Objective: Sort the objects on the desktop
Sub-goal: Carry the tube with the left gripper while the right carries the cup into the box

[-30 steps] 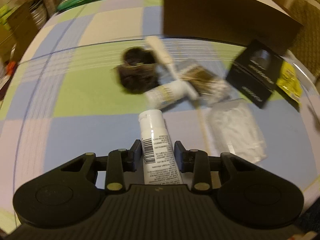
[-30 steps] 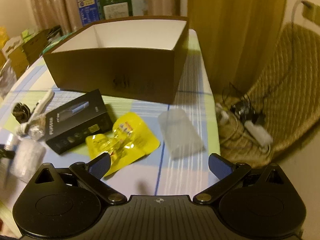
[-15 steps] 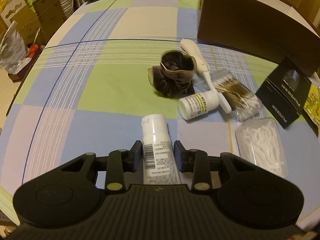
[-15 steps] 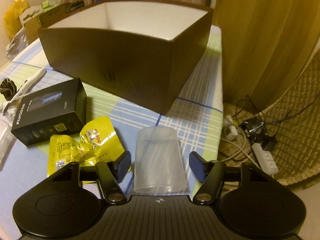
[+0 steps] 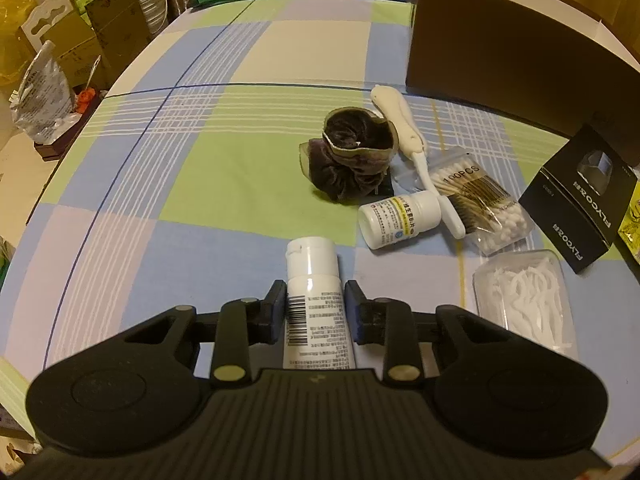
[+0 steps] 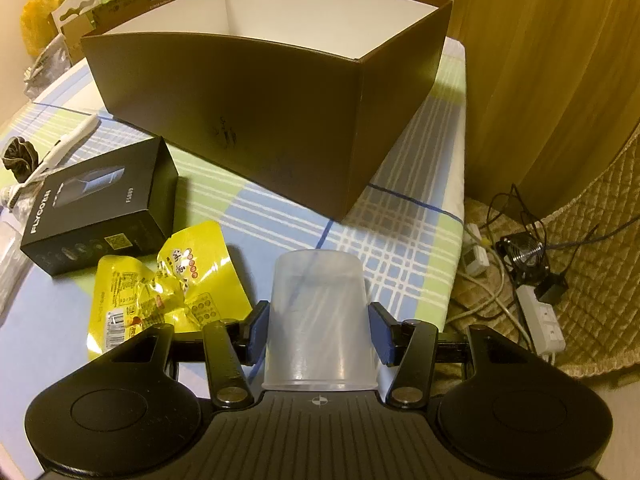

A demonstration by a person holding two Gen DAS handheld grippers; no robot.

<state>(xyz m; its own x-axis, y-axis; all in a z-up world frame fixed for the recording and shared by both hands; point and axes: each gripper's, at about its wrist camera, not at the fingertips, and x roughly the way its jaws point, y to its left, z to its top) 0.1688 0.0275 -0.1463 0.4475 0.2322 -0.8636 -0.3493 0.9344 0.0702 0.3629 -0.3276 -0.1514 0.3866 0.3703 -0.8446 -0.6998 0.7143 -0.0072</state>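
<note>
Tube (image 5: 314,300) clamped in left tool (image 5: 315,307) (cap forward); cup (image 6: 319,320) in right tool (image 6: 319,330).

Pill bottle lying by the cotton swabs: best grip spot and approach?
Judging by pose, grip the white pill bottle across its labelled body, coming from above. It lies on its side, cap against the cotton-swab bag, so the cap end is crowded.
</note>
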